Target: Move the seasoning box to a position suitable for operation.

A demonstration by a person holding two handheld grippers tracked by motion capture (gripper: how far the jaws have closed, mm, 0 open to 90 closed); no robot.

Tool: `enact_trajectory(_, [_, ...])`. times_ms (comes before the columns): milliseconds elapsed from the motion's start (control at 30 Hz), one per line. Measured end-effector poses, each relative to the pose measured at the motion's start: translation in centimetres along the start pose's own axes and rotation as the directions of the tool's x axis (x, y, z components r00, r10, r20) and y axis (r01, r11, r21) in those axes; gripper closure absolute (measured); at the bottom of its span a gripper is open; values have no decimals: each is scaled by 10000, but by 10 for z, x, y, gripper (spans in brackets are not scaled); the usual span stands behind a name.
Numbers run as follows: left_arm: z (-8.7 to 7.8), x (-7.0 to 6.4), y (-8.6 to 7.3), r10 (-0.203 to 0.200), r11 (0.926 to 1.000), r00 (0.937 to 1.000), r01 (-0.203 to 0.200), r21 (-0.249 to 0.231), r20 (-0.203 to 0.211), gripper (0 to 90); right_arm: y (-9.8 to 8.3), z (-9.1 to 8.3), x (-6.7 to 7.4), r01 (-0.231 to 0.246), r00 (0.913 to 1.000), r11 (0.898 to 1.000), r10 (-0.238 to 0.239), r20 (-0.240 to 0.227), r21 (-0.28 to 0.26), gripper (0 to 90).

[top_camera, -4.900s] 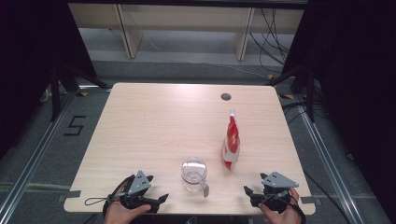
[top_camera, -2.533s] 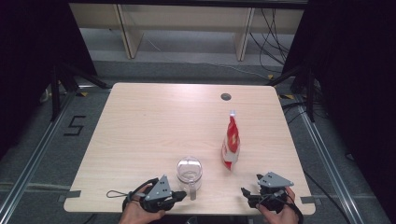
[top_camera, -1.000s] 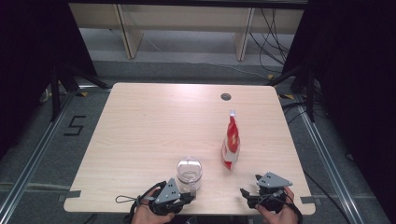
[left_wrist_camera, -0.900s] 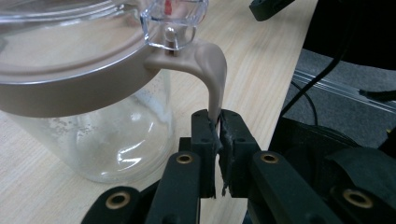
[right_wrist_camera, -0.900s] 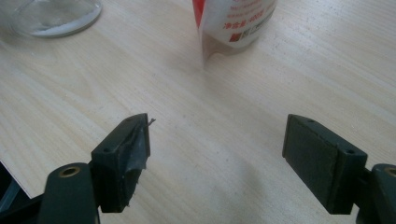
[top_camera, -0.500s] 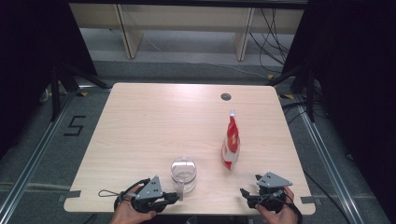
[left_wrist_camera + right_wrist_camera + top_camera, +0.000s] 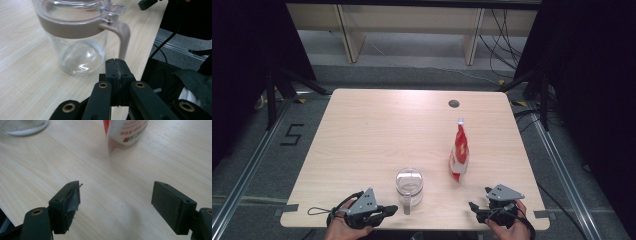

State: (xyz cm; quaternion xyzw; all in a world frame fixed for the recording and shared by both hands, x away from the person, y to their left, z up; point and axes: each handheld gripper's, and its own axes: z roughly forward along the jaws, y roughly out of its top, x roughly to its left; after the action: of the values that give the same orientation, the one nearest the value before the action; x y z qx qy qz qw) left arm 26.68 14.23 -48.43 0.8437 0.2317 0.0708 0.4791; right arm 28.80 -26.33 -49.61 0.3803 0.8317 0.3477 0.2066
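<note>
The left tongs (image 7: 116, 65) are clenched, their two black pads pressed flat together with nothing between them. Just ahead of their tips stands a clear glass jug (image 7: 77, 37) with a tan collar, its tan handle (image 7: 122, 37) hanging down right in front of the pads; whether the tips touch the handle cannot be told. In the high view the left tongs (image 7: 388, 211) lie at the near edge of the counter (image 7: 377, 130), pointing toward the jug (image 7: 409, 185).

The right tongs (image 7: 116, 203) are released, pads wide apart over bare wood, holding nothing. Ahead of them stands a red and white pouch (image 7: 126, 131), apart from both pads. In the high view the right tongs (image 7: 477, 209) sit near the pouch (image 7: 459, 155).
</note>
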Motion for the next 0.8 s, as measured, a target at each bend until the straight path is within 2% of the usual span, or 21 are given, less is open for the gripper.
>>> enact_trajectory(100, [3,-6,-1,-189,9998,9997,190,-34,150,860,0,0,1,-85,10000,10000,85,-2,-5,240])
enact_trajectory(133, [4,-7,-2,-97,9999,10000,97,-60,-10,860,0,0,1,-85,10000,10000,85,-2,-5,240])
enact_trajectory(167, [3,-6,-1,-13,9997,10000,12,239,22,835,1,0,2,-197,9998,9998,197,-18,18,240])
enact_trajectory(200, [3,-8,-2,-129,9997,9998,131,194,-123,798,0,1,1,-37,10000,10000,37,18,-37,240])
enact_trajectory(233, [6,-10,-2,-339,9993,9993,337,-140,-180,699,1,0,1,-185,9998,9998,185,9,-5,240])
enact_trajectory(267, [8,-13,-2,-459,9986,9983,448,-288,-363,699,1,0,1,-185,9998,9998,185,9,-5,240])
enact_trajectory(300, [7,-14,-1,-420,9991,9970,425,57,-647,638,0,0,0,-47,10000,10000,47,9,-11,240])
enact_trajectory(333, [9,-17,-1,-640,9979,9952,639,-32,-738,580,0,0,0,-83,10000,10000,83,-8,28,240])
enact_trajectory(367, [11,-20,-1,-765,9970,9915,750,-178,-1053,505,0,1,0,-32,10000,10000,32,-18,-10,239])
enact_trajectory(400, [14,-21,0,-573,9983,9901,555,-170,-1284,505,0,1,0,-32,10000,10000,32,-18,-10,239])
enact_trajectory(433, [17,-24,0,-812,9967,9862,791,-201,-1440,476,0,0,1,-177,9998,9998,177,-49,41,240])
enact_trajectory(467, [19,-26,1,-688,9976,9854,695,-12,-1556,474,1,1,2,-215,9997,9998,215,-68,44,240])
enact_trajectory(500, [23,-30,1,-804,9968,9808,797,-110,-1776,470,1,1,2,-166,9998,9999,166,-59,31,240])
enact_trajectory(533, [26,-31,1,-603,9981,9800,608,-33,-1898,462,1,1,2,-163,9999,9999,164,-56,30,239])
enact_trajectory(600, [31,-33,2,-654,9978,9770,668,-2,-2030,474,0,1,1,-81,10000,10000,81,-38,-6,239])
enact_trajectory(633, [33,-35,3,-749,9972,9730,723,-202,-2182,474,0,1,2,-138,9999,9999,138,-62,-6,240])
enact_trajectory(667, [34,-35,4,-701,9975,9710,674,-196,-2285,482,0,1,1,-70,10000,10000,70,-49,-11,239])
enact_trajectory(700, [33,-34,6,-382,9993,9673,359,-138,-2507,491,0,1,1,-85,9999,10000,85,-59,5,239])
enact_trajectory(733, [37,-35,6,-769,9968,9647,685,-422,-2518,504,0,1,4,-392,9992,9992,393,-69,84,239])
enact_trajectory(767, [36,-34,7,-612,9981,9663,569,-247,-2502,508,0,1,1,-91,9999,10000,91,-84,28,239])
enact_trajectory(800, [37,-35,7,-604,9981,9604,548,-281,-2721,515,0,1,2,-196,9998,9998,197,-91,40,239])
